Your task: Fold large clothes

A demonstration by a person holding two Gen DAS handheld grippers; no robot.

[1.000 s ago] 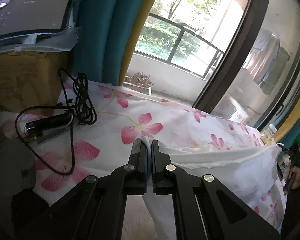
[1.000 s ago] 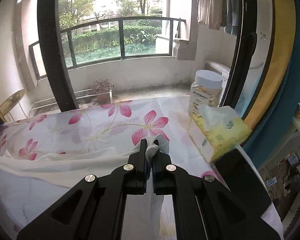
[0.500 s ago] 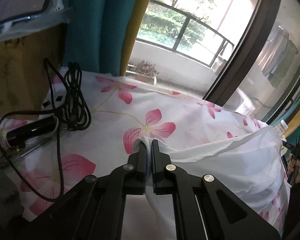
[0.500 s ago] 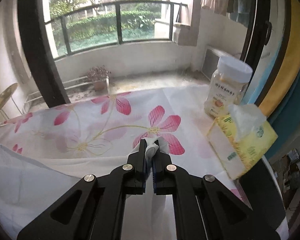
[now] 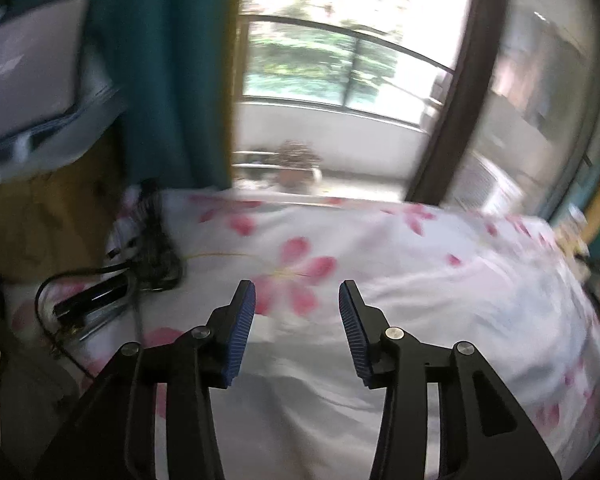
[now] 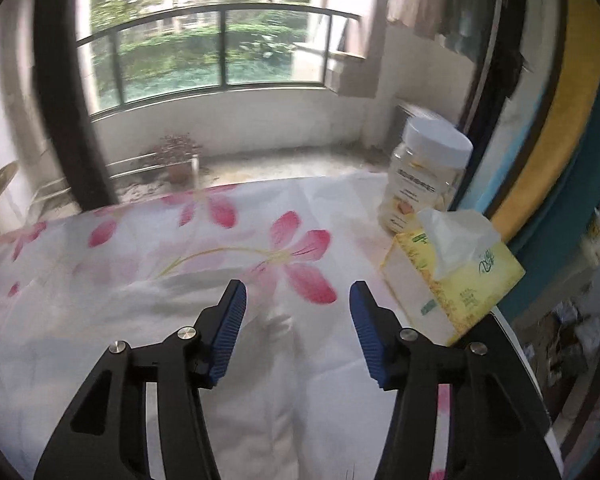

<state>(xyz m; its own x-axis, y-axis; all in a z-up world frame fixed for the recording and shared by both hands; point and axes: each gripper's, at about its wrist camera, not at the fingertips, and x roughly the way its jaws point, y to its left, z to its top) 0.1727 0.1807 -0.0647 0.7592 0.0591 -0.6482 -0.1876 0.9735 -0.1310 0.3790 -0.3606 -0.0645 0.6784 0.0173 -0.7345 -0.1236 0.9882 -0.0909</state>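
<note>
Nearest you, both grippers point forward and down over a table draped in a flowered cloth. Your left gripper [image 5: 297, 294] has just been opening: its blue ribbed pads now stand apart with nothing pressed between them. Your right gripper [image 6: 296, 294] has just been opening too, and its pads are also apart and empty.

Just below and beyond both sets of jaws lies the white garment [image 6: 112, 320], the piece being folded. It is spread across the near part of the table [image 6: 332, 196]. In the left wrist view, which is blurred, its white fabric [image 5: 440, 320] fills the near and right side and runs under the jaws. In the right wrist view a soft ridge of it sits between the open pads, below them, not gripped. Its edge lies across the table a little beyond the fingertips.

As a judgement, one fold has been laid down and let go. The garment still looks wide and rumpled, so further folds and smoothing seem to remain; how many is not clear.

Farther out, pink flowers on the tablecloth show beyond the garment. To the far left sit a coil of black cable [image 5: 156, 248] and a dark device [image 5: 92, 300]. To the far right stand a yellow tissue box [image 6: 452, 276] and, behind it, a clear jar [image 6: 424, 176] with a white lid. Beyond them are a window and a balcony railing.
</note>
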